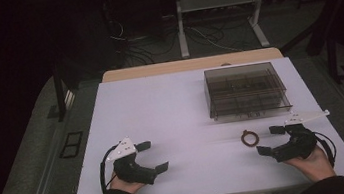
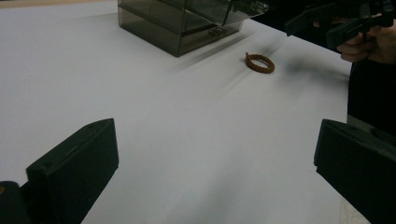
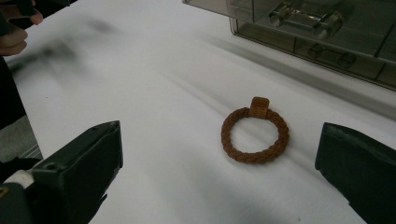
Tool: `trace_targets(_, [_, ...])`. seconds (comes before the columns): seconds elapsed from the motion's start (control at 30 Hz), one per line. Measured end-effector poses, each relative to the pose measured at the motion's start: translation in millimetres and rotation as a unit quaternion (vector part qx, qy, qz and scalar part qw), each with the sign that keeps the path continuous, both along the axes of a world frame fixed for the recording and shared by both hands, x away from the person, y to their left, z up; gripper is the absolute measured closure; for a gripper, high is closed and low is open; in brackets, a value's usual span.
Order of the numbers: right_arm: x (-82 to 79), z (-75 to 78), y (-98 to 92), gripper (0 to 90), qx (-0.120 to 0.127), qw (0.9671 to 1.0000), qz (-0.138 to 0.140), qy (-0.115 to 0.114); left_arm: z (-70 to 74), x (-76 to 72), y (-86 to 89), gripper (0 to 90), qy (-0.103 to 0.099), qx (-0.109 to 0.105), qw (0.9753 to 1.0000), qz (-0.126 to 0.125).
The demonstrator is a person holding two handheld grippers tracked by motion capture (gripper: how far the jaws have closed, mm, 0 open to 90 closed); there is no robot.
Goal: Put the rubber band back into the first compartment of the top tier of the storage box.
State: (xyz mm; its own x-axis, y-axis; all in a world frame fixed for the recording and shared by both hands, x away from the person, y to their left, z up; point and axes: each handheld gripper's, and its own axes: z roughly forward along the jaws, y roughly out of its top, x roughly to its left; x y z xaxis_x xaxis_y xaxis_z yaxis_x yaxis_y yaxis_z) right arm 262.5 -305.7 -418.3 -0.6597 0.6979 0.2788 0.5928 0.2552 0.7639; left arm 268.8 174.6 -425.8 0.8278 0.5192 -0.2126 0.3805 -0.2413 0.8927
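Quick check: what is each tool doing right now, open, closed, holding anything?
Left tool: open, holding nothing, above bare table.
Right tool: open, holding nothing, jaws facing the brown braided ring, not touching it.

On the table (image 1: 172, 112), the box (image 1: 244, 90) sits toward the far right corner, the braided ring (image 1: 249, 138) lies just before it nearer the near edge, the right gripper (image 1: 271, 140) beside the ring, the left gripper (image 1: 151, 156) by the near left.

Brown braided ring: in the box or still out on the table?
Out. The brown braided ring lies flat on the white table, apart from the smoky clear box, just ahead of the open right hand-held gripper.
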Motion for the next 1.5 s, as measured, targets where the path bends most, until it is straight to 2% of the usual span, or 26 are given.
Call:
trace_targets(0.33, [-1.8,1.2,-0.9,0.1,0.008,1.0,-0.002,0.002,0.2,0.1,0.3,0.0,-0.001,-0.003,1.0,0.0])
trace_targets(0.57, [-2.6,1.1,0.5,0.1,0.002,1.0,0.001,0.005,0.4,0.6,1.4,0.0,-0.002,-0.002,1.0,0.002])
trace_targets(0.8, [-3.5,3.5,4.2,0.1,-0.007,0.9999,0.004,0.007,0.1,0.1,0.9,0.0,0.0,-0.002,1.0,0.001])
trace_targets(1.03, [-1.6,6.4,9.1,0.1,-0.024,0.9995,0.018,0.005,-0.3,0.0,0.7,0.0,0.002,-0.003,1.0,0.002])
trace_targets(1.5, [6.4,13.0,15.5,0.1,-0.05,0.9978,0.04,0.017,-1.2,-0.1,-0.4,0.0,0.005,0.0,1.0,-0.002])
